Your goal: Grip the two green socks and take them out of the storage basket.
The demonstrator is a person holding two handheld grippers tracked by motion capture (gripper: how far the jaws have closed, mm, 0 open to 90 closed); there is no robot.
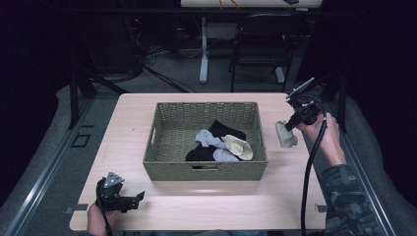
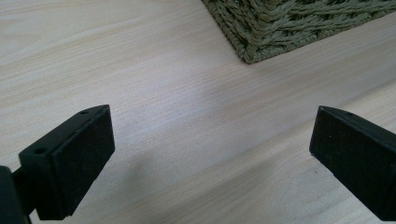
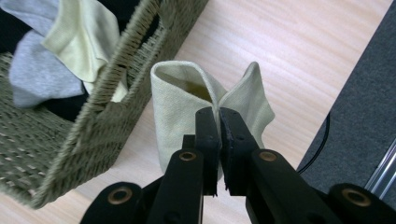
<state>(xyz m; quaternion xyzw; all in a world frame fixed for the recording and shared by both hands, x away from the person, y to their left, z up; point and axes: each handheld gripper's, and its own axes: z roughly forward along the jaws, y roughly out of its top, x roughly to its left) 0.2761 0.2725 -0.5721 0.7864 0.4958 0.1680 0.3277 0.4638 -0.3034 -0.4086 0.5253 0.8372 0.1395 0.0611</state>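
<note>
The woven basket (image 1: 205, 169) sits mid-table (image 1: 133, 118), with bare light wood on all sides. The right gripper (image 3: 218, 122) clamps a fold of a cream sock (image 3: 180, 100), held just beside the basket's right wall and lifted off the tabletop. The left gripper (image 2: 212, 154) rests near the front left edge, jaws spread wide over bare wood. Inside the basket lie black (image 1: 223, 130), grey (image 1: 207, 138) and cream (image 1: 239, 146) socks, loosely piled.

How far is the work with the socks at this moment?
Grey, black and pale yellow socks already lie in the wicker basket. In hand: the right gripper pinches a beige sock beside the basket's right wall. The left gripper is open and idle. Probably left: putting this sock in.
</note>
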